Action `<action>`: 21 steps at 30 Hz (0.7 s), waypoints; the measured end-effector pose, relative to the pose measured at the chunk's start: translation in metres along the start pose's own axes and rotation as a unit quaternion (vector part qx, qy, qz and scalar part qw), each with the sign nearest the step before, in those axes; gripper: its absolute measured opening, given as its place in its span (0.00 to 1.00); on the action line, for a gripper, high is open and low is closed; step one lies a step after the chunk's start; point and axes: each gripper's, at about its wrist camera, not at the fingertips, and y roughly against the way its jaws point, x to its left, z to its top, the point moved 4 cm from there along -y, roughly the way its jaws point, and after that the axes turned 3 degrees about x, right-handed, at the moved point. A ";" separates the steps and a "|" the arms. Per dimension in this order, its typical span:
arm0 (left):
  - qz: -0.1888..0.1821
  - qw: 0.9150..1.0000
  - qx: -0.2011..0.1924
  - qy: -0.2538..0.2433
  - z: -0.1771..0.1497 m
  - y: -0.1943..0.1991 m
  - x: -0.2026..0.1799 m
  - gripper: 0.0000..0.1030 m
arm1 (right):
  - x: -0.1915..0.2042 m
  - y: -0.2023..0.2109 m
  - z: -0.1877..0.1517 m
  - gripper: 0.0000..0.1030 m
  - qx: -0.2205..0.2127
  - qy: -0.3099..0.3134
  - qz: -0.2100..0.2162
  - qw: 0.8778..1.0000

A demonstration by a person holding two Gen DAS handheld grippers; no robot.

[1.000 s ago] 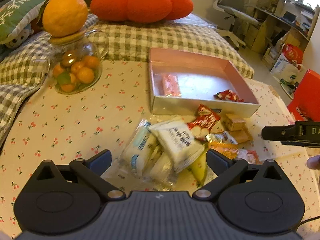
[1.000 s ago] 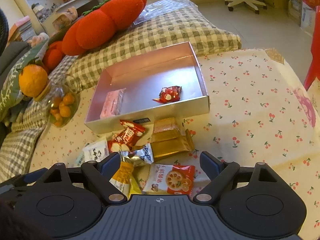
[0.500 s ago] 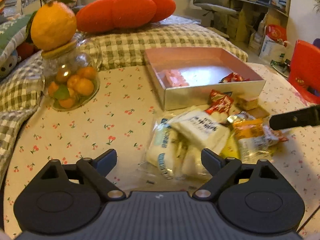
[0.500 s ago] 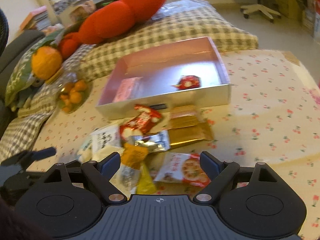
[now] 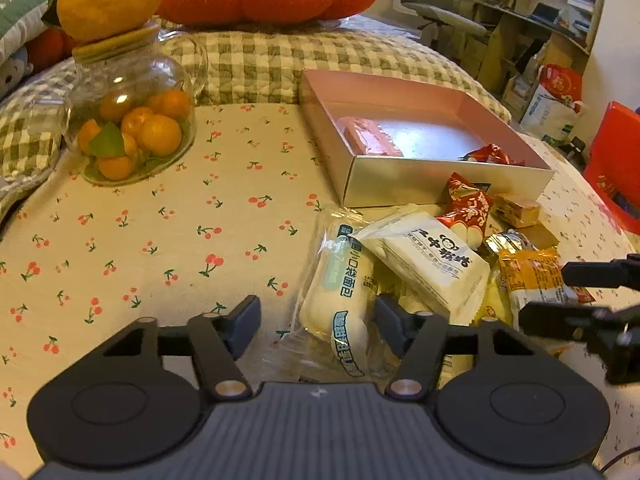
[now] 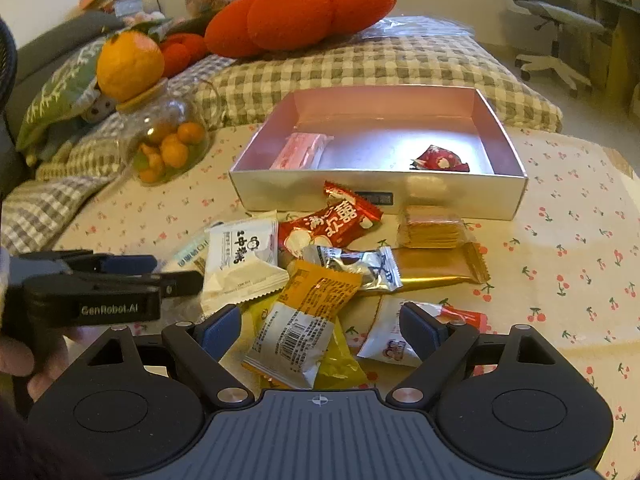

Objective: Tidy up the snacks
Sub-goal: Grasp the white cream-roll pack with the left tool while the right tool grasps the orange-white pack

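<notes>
Both grippers wide over snack pile at box's [image 6: 376,196] near wall: left gripper [image 5: 316,316] straddles bun [image 5: 340,296], right gripper [image 6: 320,320] straddles orange packet [image 6: 308,312], ready to lift

Warm indoor light, fisheye-bent edges, slight blur

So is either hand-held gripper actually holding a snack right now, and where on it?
Neither. The left hand-held gripper stands open astride the clear-wrapped bread pack; the right hand-held gripper is open over the orange-and-white packet.
</notes>
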 end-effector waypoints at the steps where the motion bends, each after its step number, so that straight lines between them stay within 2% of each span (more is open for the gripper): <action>1: 0.001 1.000 -0.001 -0.001 0.000 -0.001 0.000 0.55 | 0.002 -0.001 0.000 0.84 -0.001 0.007 -0.004 1.000; 5: 0.005 1.000 0.001 -0.007 0.003 -0.004 -0.004 0.50 | 0.010 -0.005 -0.002 0.82 -0.006 0.030 -0.017 0.999; 8: 0.006 1.000 0.002 -0.012 0.003 -0.004 -0.005 0.39 | 0.013 -0.007 -0.003 0.68 -0.004 0.041 -0.025 0.999; 13: 0.008 1.000 0.005 -0.006 0.003 -0.003 -0.005 0.32 | 0.011 -0.008 -0.005 0.38 0.007 0.035 -0.011 0.999; 21: 0.009 0.999 0.016 0.027 0.006 0.001 -0.001 0.28 | 0.001 -0.001 0.000 0.33 0.011 -0.002 0.009 1.000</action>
